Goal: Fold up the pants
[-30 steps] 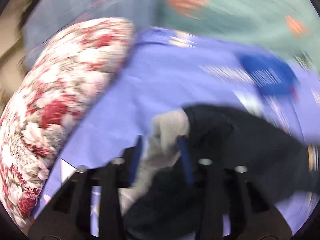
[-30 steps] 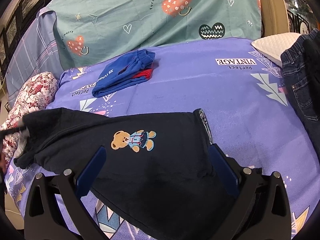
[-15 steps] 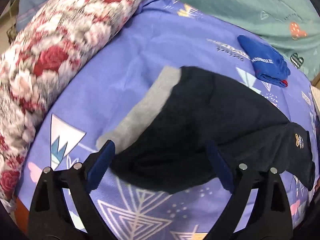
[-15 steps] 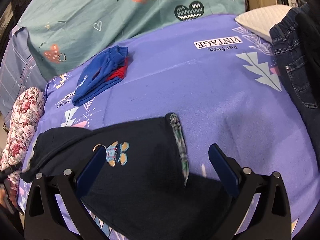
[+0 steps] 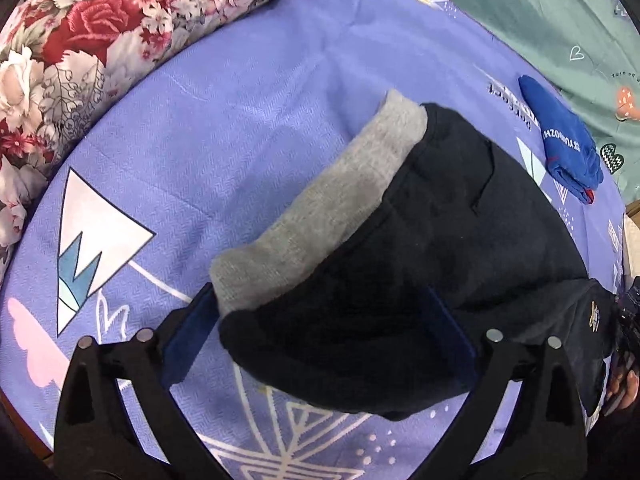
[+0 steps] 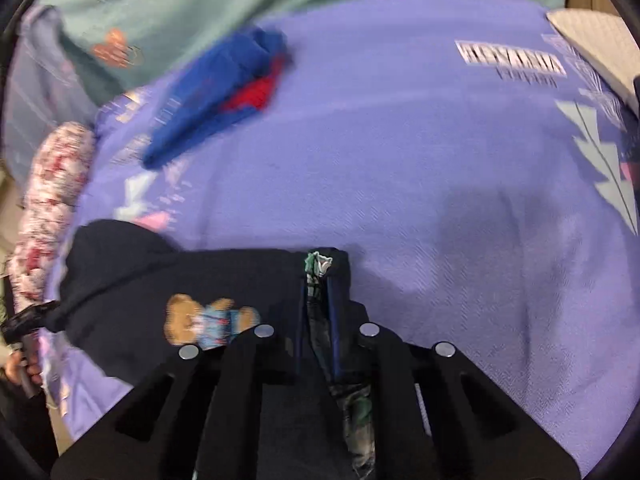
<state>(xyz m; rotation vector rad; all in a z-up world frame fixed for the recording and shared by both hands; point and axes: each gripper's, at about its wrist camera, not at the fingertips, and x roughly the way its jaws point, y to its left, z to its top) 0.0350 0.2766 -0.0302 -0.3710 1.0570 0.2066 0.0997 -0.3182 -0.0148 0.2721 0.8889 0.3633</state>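
Dark navy pants (image 5: pixel 440 248) with a grey ribbed band (image 5: pixel 320 216) lie on the purple bedsheet (image 5: pixel 224 128). My left gripper (image 5: pixel 320 336) is open, its blue pads on either side of the band end, just above the cloth. In the right wrist view the pants (image 6: pixel 168 276) show a teddy bear patch (image 6: pixel 204 320). My right gripper (image 6: pixel 318 308) is shut on the pants' hem edge with green-white lining (image 6: pixel 318 264).
A floral bolster (image 5: pixel 80 52) lies along the left of the bed. Folded blue clothing (image 6: pixel 224 92) sits toward the back, near a teal quilt (image 6: pixel 192 4). A white pillow (image 6: pixel 596 44) is at the far right.
My left gripper let go of the grey band, opened and pulled back slightly. My right gripper moved down to the pants' hem and closed on it.
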